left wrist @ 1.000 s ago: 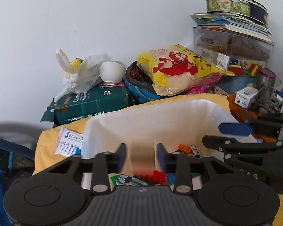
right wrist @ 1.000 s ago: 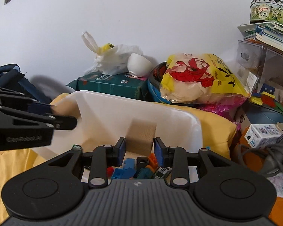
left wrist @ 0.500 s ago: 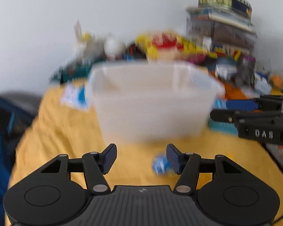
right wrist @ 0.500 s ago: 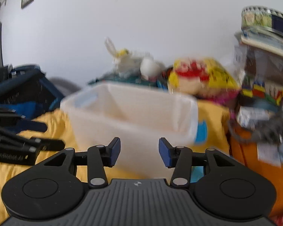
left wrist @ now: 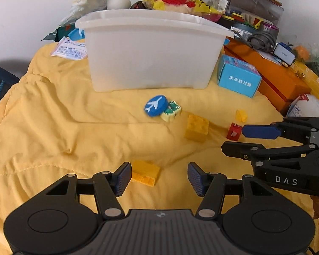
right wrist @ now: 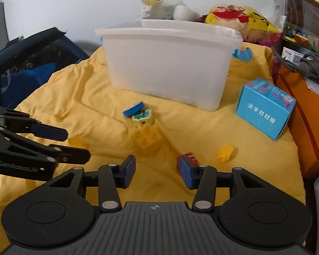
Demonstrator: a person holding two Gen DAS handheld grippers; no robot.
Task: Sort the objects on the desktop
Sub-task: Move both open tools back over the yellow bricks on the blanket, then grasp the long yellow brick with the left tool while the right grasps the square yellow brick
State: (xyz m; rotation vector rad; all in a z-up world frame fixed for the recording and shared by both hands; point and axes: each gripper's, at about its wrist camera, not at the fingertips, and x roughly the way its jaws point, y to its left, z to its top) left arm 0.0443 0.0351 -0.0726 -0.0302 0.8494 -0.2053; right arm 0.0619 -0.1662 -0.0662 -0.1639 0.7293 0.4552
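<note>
The left gripper (left wrist: 159, 175) hangs low over the yellow cloth (left wrist: 53, 127), its jaws standing wide after having just opened, with nothing gripped between them; a flat yellow brick (left wrist: 145, 173) lies on the cloth just beside its left finger, partly inside the gap. The right gripper (right wrist: 157, 170) is likewise spread wide (its jaws too have just been opening) and holds nothing. A small red block (right wrist: 188, 157) sits right at the tip of its right finger; whether the pad touches it cannot be told.

The white plastic bin (left wrist: 153, 51) stands toward the far edge of the cloth, and its contents are hidden from both views. In front of it, near the middle of the cloth, a blue disc with a white aeroplane (left wrist: 155, 105) leans on a pale block printed with a green frog (left wrist: 171, 111). Nearer the grippers stands a chunky yellow studded brick (right wrist: 147, 139), with 4 studs visible on top in the right wrist view. A small yellow piece (right wrist: 225, 153) lies toward the right edge, beyond the red block. A blue carton (right wrist: 265, 108) with white characters rests near the bin's right corner, close to the right edge of the cloth.

Behind the bin are a white plastic bag (right wrist: 159, 8) and a yellow bag with a red lobster print (right wrist: 234, 19). An orange box (left wrist: 276, 78) borders the cloth on the right.
</note>
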